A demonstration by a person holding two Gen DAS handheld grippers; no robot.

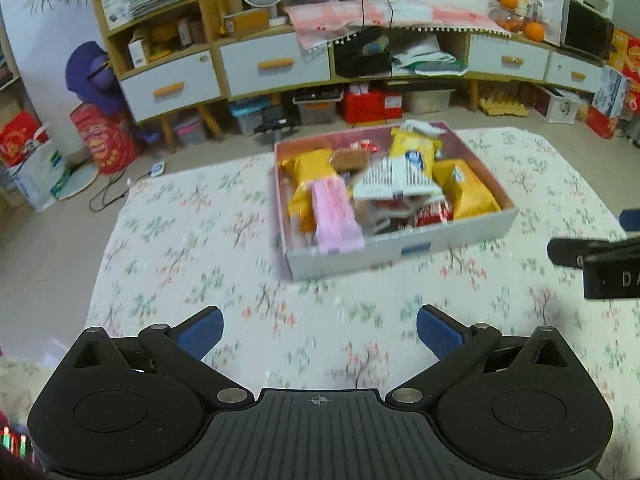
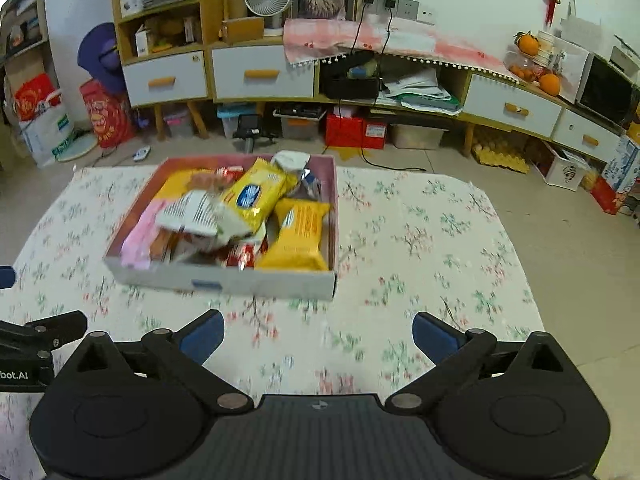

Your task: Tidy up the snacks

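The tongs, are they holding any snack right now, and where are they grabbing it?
No. The left tongs and the right tongs are both open with nothing between them. All the snacks lie in the box on the table.

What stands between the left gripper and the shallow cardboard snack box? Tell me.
Nothing visible. Only bare floral tablecloth lies between the open, empty left gripper and the shallow cardboard snack box. The right gripper sits off to the side, clear of that path.

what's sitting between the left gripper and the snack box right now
Nothing: in the left wrist view only bare floral tablecloth lies between the open left gripper and the snack box.
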